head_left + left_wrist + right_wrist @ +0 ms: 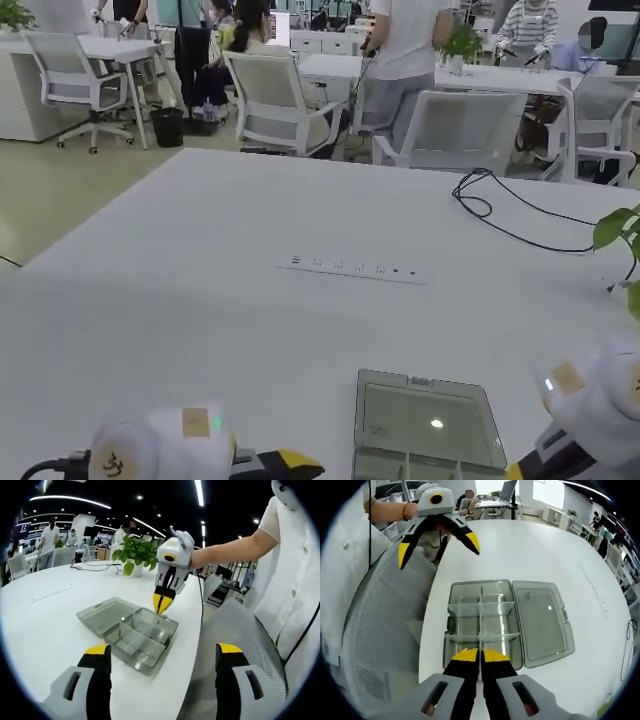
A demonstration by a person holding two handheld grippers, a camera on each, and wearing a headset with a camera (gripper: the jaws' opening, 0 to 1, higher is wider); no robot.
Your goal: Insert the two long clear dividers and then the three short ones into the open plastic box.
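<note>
Right gripper [480, 653], jaws pressed together, hangs over the plastic box [465, 625]; left gripper [162, 649] gapes nearby.

The clear, glossy plastic box [497, 625] lies on a smooth, matt white table [250, 330].

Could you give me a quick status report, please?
Left hand-held gripper open, back from box. Right hand-held gripper shut over box. Dividers crossed inside, lid open. Nothing in the way.

box [448, 645]: clear grey plastic, open, flat on white counter [530, 550]
lid [542, 622]: laid flat alongside
dividers [481, 605]: upright inside, crossing
</note>
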